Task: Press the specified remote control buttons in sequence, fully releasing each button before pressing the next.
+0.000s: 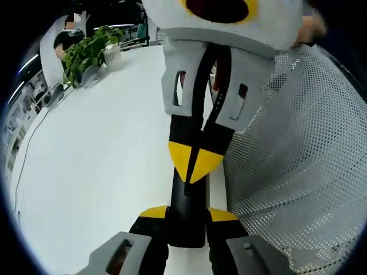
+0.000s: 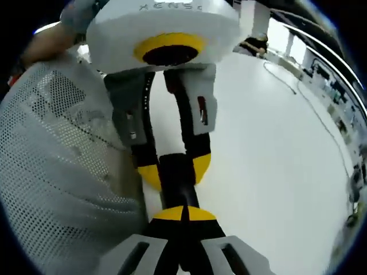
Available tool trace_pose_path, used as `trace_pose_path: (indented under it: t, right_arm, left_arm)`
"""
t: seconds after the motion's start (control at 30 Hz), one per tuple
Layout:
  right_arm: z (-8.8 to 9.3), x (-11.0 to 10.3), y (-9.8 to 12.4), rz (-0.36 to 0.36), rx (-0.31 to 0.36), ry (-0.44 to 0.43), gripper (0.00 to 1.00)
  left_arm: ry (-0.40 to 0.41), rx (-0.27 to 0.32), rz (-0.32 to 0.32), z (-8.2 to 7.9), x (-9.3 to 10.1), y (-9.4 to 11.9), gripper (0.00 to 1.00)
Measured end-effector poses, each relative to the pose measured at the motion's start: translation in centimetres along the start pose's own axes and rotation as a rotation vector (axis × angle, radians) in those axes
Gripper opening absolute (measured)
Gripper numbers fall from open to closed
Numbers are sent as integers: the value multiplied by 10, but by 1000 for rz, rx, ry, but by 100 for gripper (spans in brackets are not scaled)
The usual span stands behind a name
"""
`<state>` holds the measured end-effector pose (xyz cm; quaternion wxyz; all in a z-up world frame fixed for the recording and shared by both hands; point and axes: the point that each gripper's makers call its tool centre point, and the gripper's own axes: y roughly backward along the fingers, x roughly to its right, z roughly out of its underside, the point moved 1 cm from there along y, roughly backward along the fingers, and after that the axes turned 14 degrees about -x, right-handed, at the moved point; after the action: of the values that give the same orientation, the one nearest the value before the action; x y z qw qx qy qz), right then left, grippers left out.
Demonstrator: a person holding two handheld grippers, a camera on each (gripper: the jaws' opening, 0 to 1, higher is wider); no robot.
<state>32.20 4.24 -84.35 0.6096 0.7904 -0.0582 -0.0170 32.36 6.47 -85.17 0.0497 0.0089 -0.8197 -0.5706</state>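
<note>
The remote control (image 1: 187, 212), a long black bar, lies in the lower middle of the left gripper view, above the white table (image 1: 103, 172). The left gripper (image 1: 186, 226) is closed on its near end, the yellow-tipped jaws pressing it from both sides. At the far end, in the middle of the frame, the right gripper (image 1: 194, 163) comes down from the top with its yellow tips together on the remote.

In the right gripper view the same remote control (image 2: 176, 183) runs up the middle. The right gripper (image 2: 183, 217) has its jaws together at the bottom, their yellow tips meeting over the bar. The left gripper (image 2: 172, 169) holds the other end.

A mesh sleeve (image 1: 298, 172) fills the right side of the left gripper view. A potted plant (image 1: 92, 51) stands in the upper left.
</note>
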Motion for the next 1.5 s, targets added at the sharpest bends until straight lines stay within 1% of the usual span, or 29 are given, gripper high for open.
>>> trace_pose_path:
  t: [0.07,0.17,0.23,0.3,0.43,0.47,0.57,0.6,0.67,0.7,0.87,1.03,1.2,1.3,1.4,1.5]
  right_arm:
    - [-1,0,0,28,-17,49,0]
    - [-2,0,-1,52,-17,49,0]
    - [-1,1,-1,46,-3,33,0]
    - [0,2,0,38,20,41,0]
    - [-2,1,0,33,29,37,0]
    - [-3,1,0,32,33,37,0]
    - [-14,-3,1,3,80,31,0]
    - [-15,-3,1,4,80,35,0]
    - [-10,-4,-3,21,35,65,0]
    - [-13,-4,-2,19,52,68,0]
    - [-13,-3,-3,29,47,84,0]
    - [-15,-2,-6,70,35,142,0]
    - [-14,0,-4,52,58,133,0]
    - [-14,-1,-4,42,65,149,0]
    - [-14,-2,-4,38,65,171,0]
    - [-14,-1,-4,24,72,159,0]
  left_arm:
    - [1,0,1,0,0,0,25]
    - [11,6,5,0,0,0,25]
    - [10,7,4,0,0,0,25]
    - [8,5,3,0,0,0,25]
    - [9,5,3,0,0,0,25]
    - [9,5,5,0,0,0,25]
    - [10,7,5,0,0,0,25]
    - [10,6,5,0,0,0,25]
    - [10,6,5,0,0,0,25]
    - [10,6,5,0,0,0,25]
    - [9,5,3,0,0,0,25]
    - [11,6,4,0,0,-1,25]
    - [20,20,-2,-1,0,0,25]
    - [25,27,-14,0,0,-1,25]
    - [20,21,-37,-1,1,-1,25]
    - [-5,7,-58,-1,1,-2,25]
